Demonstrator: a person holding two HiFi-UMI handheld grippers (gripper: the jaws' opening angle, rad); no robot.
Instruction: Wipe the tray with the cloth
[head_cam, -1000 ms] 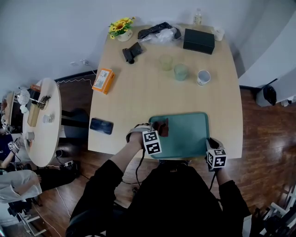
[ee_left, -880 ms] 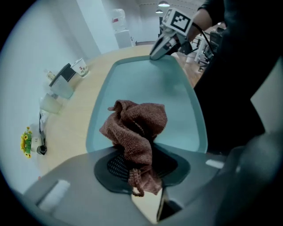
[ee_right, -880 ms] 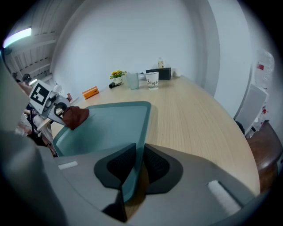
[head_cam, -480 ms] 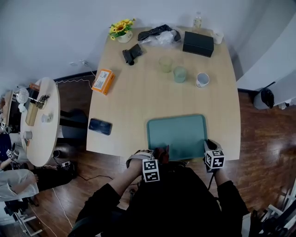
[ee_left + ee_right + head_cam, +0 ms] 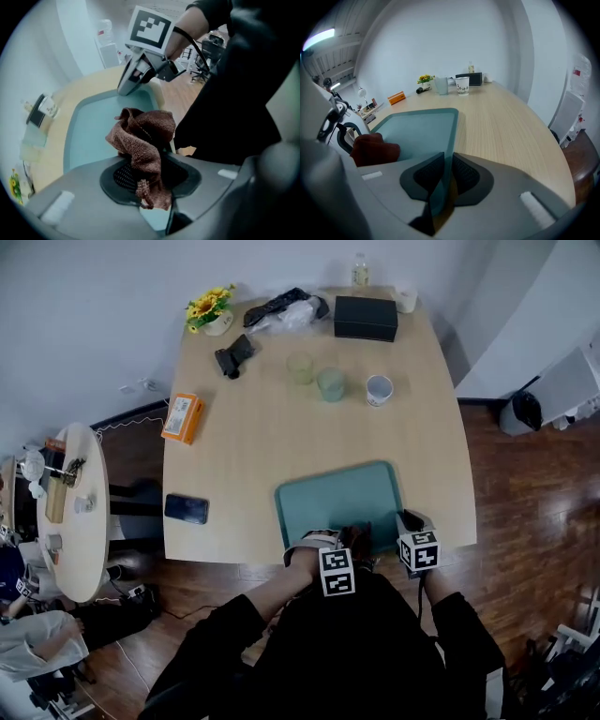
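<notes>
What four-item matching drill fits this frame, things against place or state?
Things:
1. brown cloth
2. right gripper
3. orange box
4. black box

Place or state:
A. at the far end of the table
B. clamped on the near right rim of the tray
C. pinched in the jaws of the left gripper
D. by the table's left edge in the head view

Pairs: 1-C, 2-B, 3-D, 4-A

The left gripper steeply downward, jaws tight on the cloth; the right gripper slanted, jaws on tray rim.
</notes>
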